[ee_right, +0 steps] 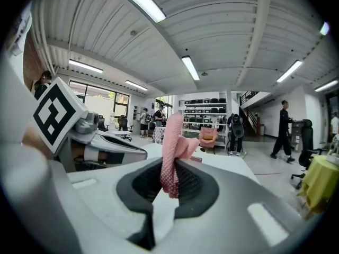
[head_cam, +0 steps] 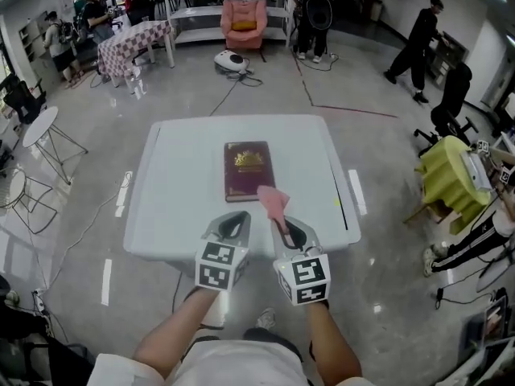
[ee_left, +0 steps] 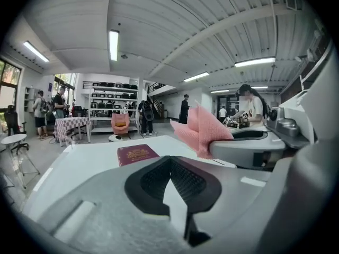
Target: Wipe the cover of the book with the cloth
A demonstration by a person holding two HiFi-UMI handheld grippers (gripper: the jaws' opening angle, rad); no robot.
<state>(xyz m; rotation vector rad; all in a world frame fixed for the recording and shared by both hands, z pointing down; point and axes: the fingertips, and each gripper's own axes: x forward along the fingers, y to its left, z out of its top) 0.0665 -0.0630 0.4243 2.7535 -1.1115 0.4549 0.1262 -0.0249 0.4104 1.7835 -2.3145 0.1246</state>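
One white table (head_cam: 181,187) is seen, and on it one book (head_cam: 248,170) is laid flat, its dark red cover with a gold emblem turned up. One pink cloth (head_cam: 273,200) is counted, and two grippers, each carried in one hand and each fitted with one marker cube.

The left gripper (head_cam: 236,216) is held on the near side of the book, just short of its near edge and over the table's front part. In the left gripper view its jaws are shown pressed together at the tips, and nothing is caught between the black pads (ee_left: 183,180). The book (ee_left: 136,154) is seen beyond them, untouched by this gripper.

Right of that, the cloth is found at the book's near right corner. It is raised off the table and stands up in loose folds (ee_left: 204,131). Whether its far edge touches the book cannot be told.

The right gripper (head_cam: 283,223) is held just beside the left one, on the near side of the book's right corner. In the right gripper view its jaws are closed on the cloth (ee_right: 172,142), which is pinched by its lower end between the pads and rises upright above them. No part of this gripper (ee_right: 170,167) is laid on the book.
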